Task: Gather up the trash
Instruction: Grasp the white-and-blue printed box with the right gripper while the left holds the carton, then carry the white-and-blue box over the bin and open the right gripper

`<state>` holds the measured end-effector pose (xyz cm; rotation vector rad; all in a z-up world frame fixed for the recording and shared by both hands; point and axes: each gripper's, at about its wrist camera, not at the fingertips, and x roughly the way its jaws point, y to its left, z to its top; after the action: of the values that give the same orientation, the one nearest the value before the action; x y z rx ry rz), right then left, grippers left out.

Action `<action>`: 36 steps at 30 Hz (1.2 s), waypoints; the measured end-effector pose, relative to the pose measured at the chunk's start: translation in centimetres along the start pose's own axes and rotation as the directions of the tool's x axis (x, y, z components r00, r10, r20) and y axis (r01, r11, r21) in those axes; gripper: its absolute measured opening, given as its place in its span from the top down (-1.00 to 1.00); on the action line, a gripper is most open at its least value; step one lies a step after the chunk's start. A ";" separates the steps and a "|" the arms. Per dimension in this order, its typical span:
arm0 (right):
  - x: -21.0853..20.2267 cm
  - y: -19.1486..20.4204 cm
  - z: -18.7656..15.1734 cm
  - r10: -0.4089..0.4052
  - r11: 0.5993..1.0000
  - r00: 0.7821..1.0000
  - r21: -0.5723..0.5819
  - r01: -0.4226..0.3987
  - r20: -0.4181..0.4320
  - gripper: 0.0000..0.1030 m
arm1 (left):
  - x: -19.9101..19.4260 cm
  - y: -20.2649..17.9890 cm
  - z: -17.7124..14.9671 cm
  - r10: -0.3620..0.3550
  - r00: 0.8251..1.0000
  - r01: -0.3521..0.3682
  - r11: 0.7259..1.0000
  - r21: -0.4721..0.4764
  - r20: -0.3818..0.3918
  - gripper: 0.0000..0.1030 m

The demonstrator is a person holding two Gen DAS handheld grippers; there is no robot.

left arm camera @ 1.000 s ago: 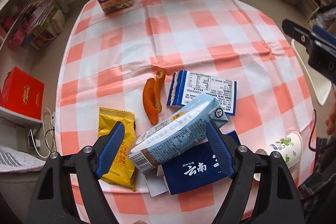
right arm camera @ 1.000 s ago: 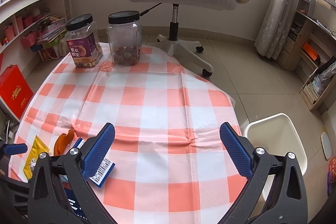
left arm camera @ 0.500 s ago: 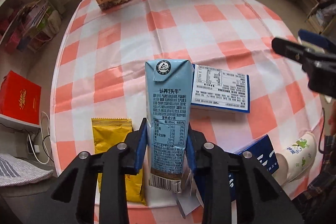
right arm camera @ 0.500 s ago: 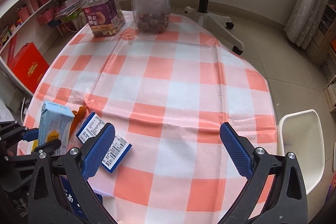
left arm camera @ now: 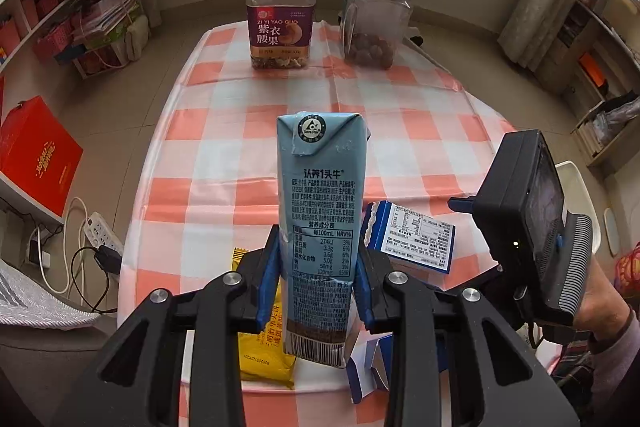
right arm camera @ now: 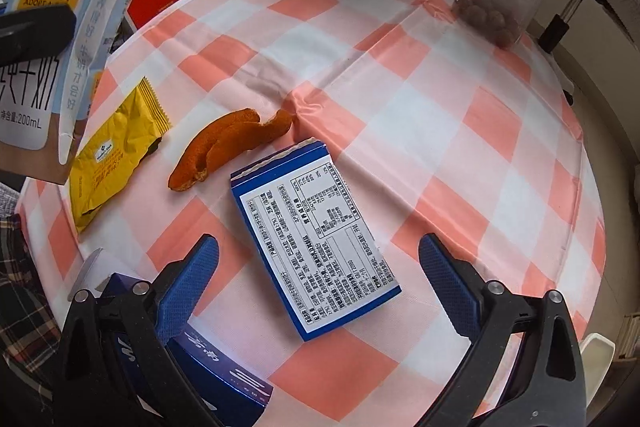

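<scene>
while upright, the milk carton sits clamped between the left fingers.

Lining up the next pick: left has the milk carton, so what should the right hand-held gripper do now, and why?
Probably lower the right hand-held gripper onto the flattened blue box and close. Its jaws stand open astride the box, nothing between the pads yet, while the left hand-held gripper already clamps the milk carton.

Both wrist views steep-down, sharing checked tablecloth.
</scene>
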<state>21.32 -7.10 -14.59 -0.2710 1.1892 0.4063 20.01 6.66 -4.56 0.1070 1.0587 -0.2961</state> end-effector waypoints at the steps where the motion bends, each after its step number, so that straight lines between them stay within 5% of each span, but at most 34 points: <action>1: 0.4 -0.1 0.1 0.005 1.000 1.000 0.004 -0.005 -0.008 -0.86 | 0.1 0.1 -0.1 0.001 1.000 -0.001 1.000 -0.002 -0.004 0.38; 3: 1.0 -0.4 0.1 0.033 0.999 0.999 0.030 -0.032 -0.018 -0.82 | 0.3 0.4 -0.2 0.005 1.000 -0.005 1.000 -0.009 -0.011 0.38; 10: 0.7 -1.3 0.4 0.087 0.990 0.996 0.112 -0.087 0.005 -0.10 | 0.9 1.3 -0.2 0.031 0.999 -0.032 0.998 -0.046 -0.022 0.37; 19: -4.4 -2.3 0.7 0.030 0.979 0.984 0.194 -0.065 0.175 -0.08 | 0.1 1.5 -0.1 0.075 0.997 -0.071 0.993 -0.097 0.036 0.37; 27: -9.4 -3.5 0.9 -0.050 0.958 0.939 0.282 -0.051 0.339 -0.08 | -1.2 0.6 0.4 0.125 0.984 -0.107 0.984 -0.139 0.130 0.37; 36: -12.6 -4.1 -0.6 -0.166 0.937 0.888 0.349 0.006 0.429 -0.09 | -2.4 -1.2 0.8 0.160 0.962 -0.124 0.978 -0.169 0.221 0.37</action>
<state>18.69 -13.03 -3.05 0.0732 0.7619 0.1627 19.19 5.79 -1.99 0.0085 0.8311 -0.0922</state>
